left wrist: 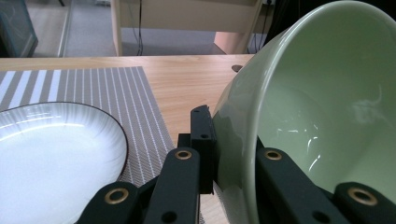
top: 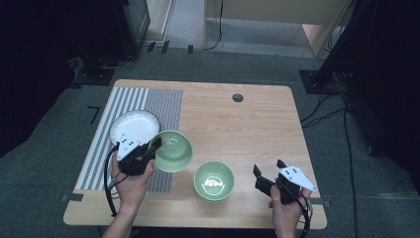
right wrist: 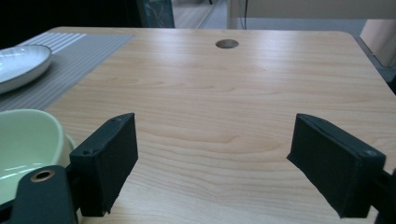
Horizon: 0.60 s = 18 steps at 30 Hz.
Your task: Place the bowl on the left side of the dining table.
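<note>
Left to right: white plate [top: 133, 126] on the striped mat [top: 130, 101]; left tool [top: 154, 145] clenched on the rim of a tilted green bowl [top: 173, 150], beside the plate; second green bowl [top: 214, 181] resting on the wooden surface [top: 247, 129]; right tool [top: 268, 170], jaws released, empty.

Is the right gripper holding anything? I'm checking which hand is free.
No: the right gripper has its jaws wide apart over bare table, with nothing between them.
</note>
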Motion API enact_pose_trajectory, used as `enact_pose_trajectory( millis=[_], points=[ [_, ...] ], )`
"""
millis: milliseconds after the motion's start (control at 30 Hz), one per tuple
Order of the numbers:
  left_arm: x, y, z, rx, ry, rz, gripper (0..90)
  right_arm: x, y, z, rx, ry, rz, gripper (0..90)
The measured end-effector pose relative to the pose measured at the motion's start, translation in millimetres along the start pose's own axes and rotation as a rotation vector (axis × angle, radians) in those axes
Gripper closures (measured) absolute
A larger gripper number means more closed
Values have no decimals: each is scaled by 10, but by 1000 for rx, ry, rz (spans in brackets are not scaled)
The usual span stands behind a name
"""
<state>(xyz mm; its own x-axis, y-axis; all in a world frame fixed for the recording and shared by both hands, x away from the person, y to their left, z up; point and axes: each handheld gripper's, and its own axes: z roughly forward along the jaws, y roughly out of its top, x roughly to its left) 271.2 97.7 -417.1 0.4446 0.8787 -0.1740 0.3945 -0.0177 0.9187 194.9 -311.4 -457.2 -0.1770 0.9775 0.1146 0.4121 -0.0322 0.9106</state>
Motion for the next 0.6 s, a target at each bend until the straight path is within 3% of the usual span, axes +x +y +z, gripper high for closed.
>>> enact_pose_trajectory(
  millis=[600],
  points=[
    [181, -24, 35, 15, 15, -27, 837, -327, -221, 136, 90, -78, 25, 151]
  ],
)
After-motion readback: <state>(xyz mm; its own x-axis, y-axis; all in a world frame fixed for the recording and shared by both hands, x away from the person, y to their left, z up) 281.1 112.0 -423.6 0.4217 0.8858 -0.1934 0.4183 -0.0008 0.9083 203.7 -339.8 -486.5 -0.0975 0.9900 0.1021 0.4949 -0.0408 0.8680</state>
